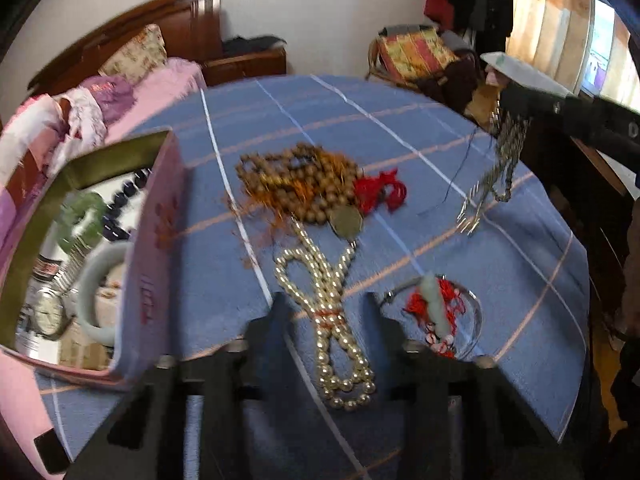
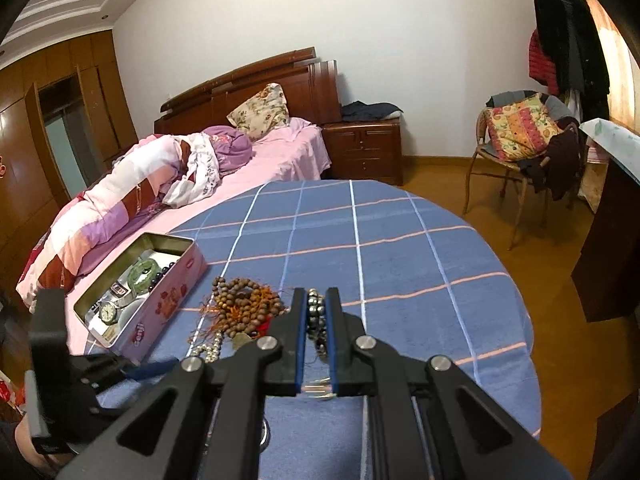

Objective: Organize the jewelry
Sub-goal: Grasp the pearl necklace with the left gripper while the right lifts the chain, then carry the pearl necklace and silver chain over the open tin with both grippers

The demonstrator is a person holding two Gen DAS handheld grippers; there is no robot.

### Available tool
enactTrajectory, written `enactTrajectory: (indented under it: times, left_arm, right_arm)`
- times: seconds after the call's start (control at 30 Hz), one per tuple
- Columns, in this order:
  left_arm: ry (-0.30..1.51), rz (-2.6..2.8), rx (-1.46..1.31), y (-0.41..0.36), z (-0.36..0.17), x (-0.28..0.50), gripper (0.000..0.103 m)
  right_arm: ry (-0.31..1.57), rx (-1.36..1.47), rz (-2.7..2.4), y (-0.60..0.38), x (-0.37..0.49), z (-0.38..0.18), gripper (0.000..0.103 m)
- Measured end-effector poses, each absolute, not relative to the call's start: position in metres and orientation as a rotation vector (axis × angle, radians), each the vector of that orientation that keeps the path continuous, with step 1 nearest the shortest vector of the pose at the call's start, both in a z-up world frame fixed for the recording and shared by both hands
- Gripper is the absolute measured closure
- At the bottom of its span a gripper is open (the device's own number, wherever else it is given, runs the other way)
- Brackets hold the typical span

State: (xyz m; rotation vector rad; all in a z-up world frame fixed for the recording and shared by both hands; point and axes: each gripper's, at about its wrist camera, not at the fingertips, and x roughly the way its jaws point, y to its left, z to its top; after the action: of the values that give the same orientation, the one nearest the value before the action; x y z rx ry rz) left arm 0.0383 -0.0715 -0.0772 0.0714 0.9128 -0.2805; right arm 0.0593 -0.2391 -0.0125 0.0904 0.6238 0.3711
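— At the left of the blue checked table, what is seen?
— A pink tin is set open near the edge. A watch, a green ring and a pale bangle are laid in it.
— And to its right?
— Wooden beads are heaped farther off. Nearer, a pearl necklace is straddled by the left gripper, its jaws set narrow but clear of the pearls. A jade pendant is laid just right of it.
— The right gripper?
— It is clamped on a dark bead strand, which is hung above the cloth at the far right.
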Motion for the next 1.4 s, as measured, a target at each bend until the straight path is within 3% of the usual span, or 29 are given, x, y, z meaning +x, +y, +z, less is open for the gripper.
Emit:
enactTrajectory:
  times: [0.1, 0.17, 0.47, 1.4]
  left_arm:
    - [0.92, -0.297, 0.043, -0.068, -0.077, 0.041, 0.077]
    - [0.919, -0.309, 0.038, -0.068, -0.077, 0.041, 0.09]
    - [0.882, -0.289, -0.005, -0.058, -0.07, 0.039, 0.097]
    - [0.719, -0.197, -0.04, -0.024, -0.022, 0.034, 0.098]
  right_arm:
    - [0.628, 0.084, 0.396, -0.231, 0.06, -0.015, 0.092]
    - [0.633, 0.084, 0.41, -0.227, 0.059, -0.017, 0.092]
    - [0.652, 0.06, 0.454, -0.213, 0.054, -0.022, 0.092]
    - [0.698, -0.021, 0.48, -0.185, 0.051, -0.028, 0.092]
